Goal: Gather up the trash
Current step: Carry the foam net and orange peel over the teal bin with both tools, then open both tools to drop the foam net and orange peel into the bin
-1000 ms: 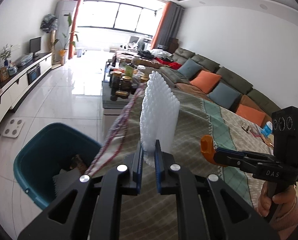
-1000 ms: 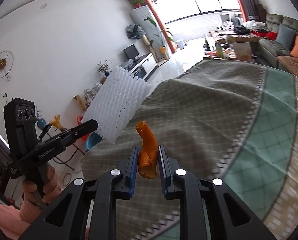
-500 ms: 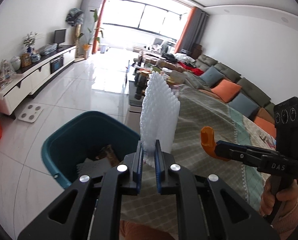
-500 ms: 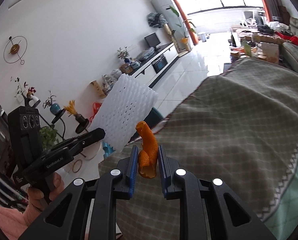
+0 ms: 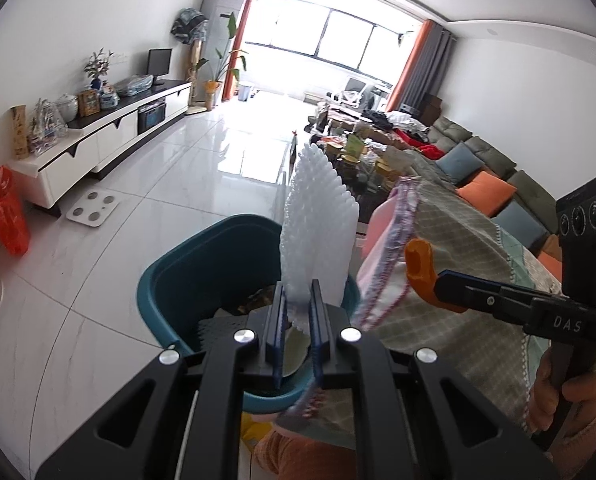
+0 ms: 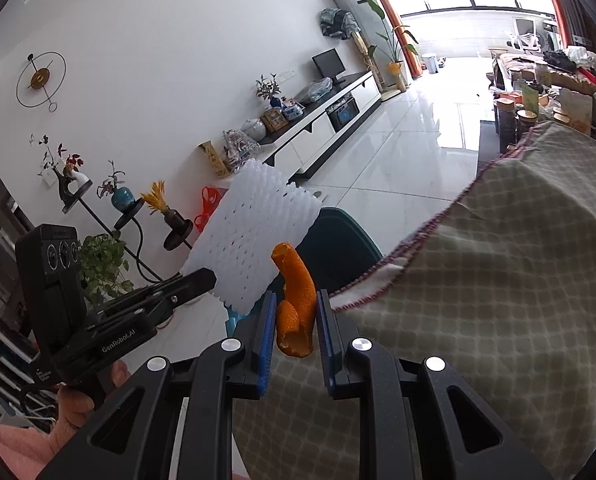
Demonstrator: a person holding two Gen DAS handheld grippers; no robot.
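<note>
**Two light scraps held over the bin**

The teal bin (image 5: pixel 166 280) stands on the tiled floor just beside the cloth-covered desk (image 6: pixel 498 280), with paper and other scraps already in it. It looks rigid and steady, a wide mouth to drop into.

The white foam net (image 5: pixel 318 220) is the larger piece, standing upright from the left tongs (image 5: pixel 298 312), which pinch its lower edge directly above the bin's opening. It looks very light, soft and springy; I judge an edge grip enough, though it may cling to the pads or drift as it falls.

The orange peel (image 6: pixel 294 300) is the smaller piece, pinched at its lower half by the right tongs (image 6: pixel 296 332), over the desk's edge and near the bin rather than above it. It seems curled, light and limp, perhaps slightly slick, so a hold across its thick middle suits it best.
</note>
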